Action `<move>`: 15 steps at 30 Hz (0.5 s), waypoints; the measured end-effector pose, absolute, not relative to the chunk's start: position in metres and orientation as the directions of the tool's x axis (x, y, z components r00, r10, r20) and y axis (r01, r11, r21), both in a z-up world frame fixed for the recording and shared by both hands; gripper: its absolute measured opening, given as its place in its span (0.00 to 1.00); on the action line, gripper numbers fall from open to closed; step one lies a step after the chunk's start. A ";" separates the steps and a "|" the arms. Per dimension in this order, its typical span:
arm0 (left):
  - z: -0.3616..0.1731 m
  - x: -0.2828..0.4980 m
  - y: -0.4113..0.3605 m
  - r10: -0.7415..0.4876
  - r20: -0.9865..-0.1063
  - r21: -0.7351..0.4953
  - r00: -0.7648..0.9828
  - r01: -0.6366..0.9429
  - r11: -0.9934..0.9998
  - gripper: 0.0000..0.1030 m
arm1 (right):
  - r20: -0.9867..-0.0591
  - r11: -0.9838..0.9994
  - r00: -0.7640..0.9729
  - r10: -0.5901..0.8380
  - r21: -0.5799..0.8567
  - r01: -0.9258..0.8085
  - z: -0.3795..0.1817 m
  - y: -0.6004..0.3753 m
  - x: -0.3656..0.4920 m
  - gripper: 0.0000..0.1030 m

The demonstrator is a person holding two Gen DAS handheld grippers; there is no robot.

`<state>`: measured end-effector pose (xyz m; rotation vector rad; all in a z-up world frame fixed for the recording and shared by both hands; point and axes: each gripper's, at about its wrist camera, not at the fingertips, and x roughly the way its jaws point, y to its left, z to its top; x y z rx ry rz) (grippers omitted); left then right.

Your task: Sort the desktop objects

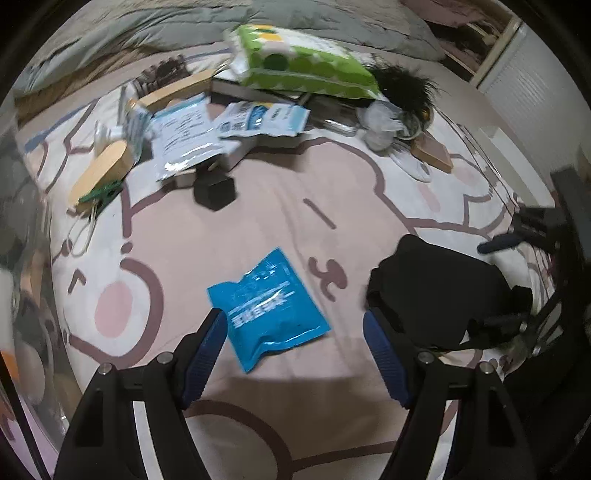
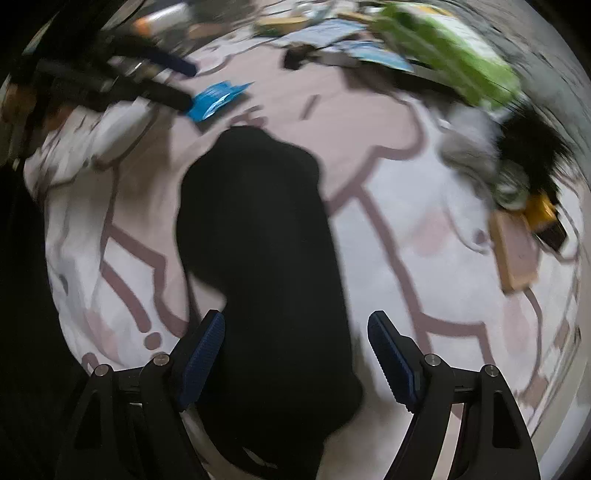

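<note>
A blue foil packet (image 1: 269, 308) lies flat on the pink and white cartoon sheet (image 1: 258, 206). My left gripper (image 1: 293, 317) is open just above it, the packet's near half between the blue pads. A black cloth bag (image 1: 436, 295) lies to its right. In the right wrist view, which is blurred by motion, my right gripper (image 2: 295, 325) is open over the black bag (image 2: 258, 258), whose near part lies between the fingers. The blue packet (image 2: 214, 100) and the left gripper (image 2: 184, 86) show at the far left there.
At the far side lie a green tissue pack (image 1: 299, 61), white and blue pouches (image 1: 262, 120), a black cube (image 1: 215, 191), a wooden brush (image 1: 101, 170), a black furry thing (image 1: 402, 86), a wooden block (image 1: 436, 153). A grey duvet (image 1: 184, 26) lies behind.
</note>
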<state>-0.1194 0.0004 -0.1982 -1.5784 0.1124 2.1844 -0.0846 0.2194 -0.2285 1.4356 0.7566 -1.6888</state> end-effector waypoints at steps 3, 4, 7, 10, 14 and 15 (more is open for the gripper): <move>-0.202 -0.123 -0.006 0.309 -0.922 -0.213 -0.233 -0.361 -0.908 0.74 | -0.982 -0.497 -0.063 -0.180 0.035 0.867 -0.232 0.208 -0.084 0.77; -0.203 -0.124 -0.007 0.312 -0.922 -0.220 -0.229 -0.352 -0.910 0.74 | -0.982 -0.496 -0.067 -0.174 0.029 0.868 -0.234 0.205 -0.085 0.77; -0.204 -0.127 -0.009 0.316 -0.921 -0.230 -0.226 -0.336 -0.913 0.74 | -0.986 -0.511 -0.057 -0.157 0.031 0.859 -0.240 0.199 -0.092 0.77; -0.204 -0.128 -0.010 0.315 -0.921 -0.227 -0.231 -0.341 -0.913 0.74 | -0.988 -0.553 -0.031 -0.154 0.060 0.831 -0.244 0.198 -0.102 0.77; -0.206 -0.131 -0.012 0.311 -0.923 -0.229 -0.226 -0.326 -0.917 0.74 | -0.985 -0.582 0.004 -0.172 0.104 0.806 -0.244 0.198 -0.109 0.70; -0.207 -0.132 -0.013 0.313 -0.923 -0.235 -0.222 -0.317 -0.919 0.74 | -0.984 -0.589 0.009 -0.177 0.113 0.800 -0.244 0.199 -0.111 0.70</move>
